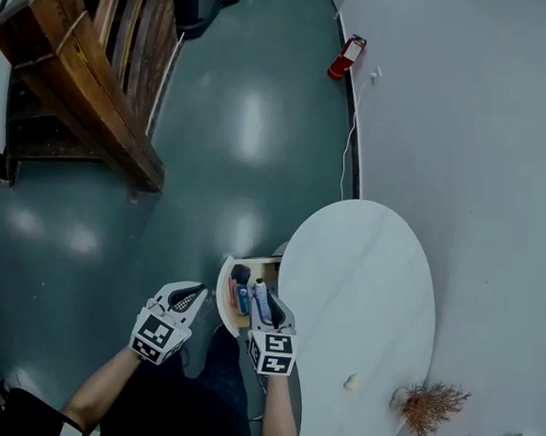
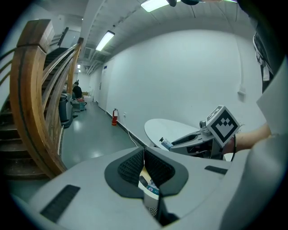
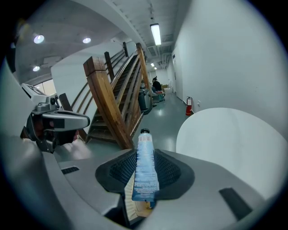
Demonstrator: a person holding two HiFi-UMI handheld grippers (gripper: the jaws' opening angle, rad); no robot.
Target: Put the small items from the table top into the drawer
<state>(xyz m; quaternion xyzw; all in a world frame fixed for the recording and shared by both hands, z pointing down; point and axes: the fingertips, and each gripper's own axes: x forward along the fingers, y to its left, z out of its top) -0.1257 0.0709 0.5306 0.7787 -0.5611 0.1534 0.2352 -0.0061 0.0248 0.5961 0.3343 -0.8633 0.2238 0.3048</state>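
My right gripper (image 1: 268, 308) is shut on a white and blue tube (image 1: 261, 301) with a black cap, over the open drawer (image 1: 223, 293) at the left edge of the white oval table (image 1: 371, 286). In the right gripper view the tube (image 3: 145, 170) stands between the pads, cap pointing away. Red and blue items (image 1: 237, 300) lie inside the drawer. My left gripper (image 1: 194, 295) hovers just left of the drawer; in its own view the pads (image 2: 130, 166) meet at the tips with nothing between them. That view also shows the right gripper (image 2: 180, 140) with the tube.
A small cream object (image 1: 352, 383) and a brown dried tuft (image 1: 430, 408) sit on the table's near end. A wooden staircase (image 1: 78, 65) rises at the far left. A red fire extinguisher (image 1: 345, 58) stands by the wall, with a white cable running along the floor.
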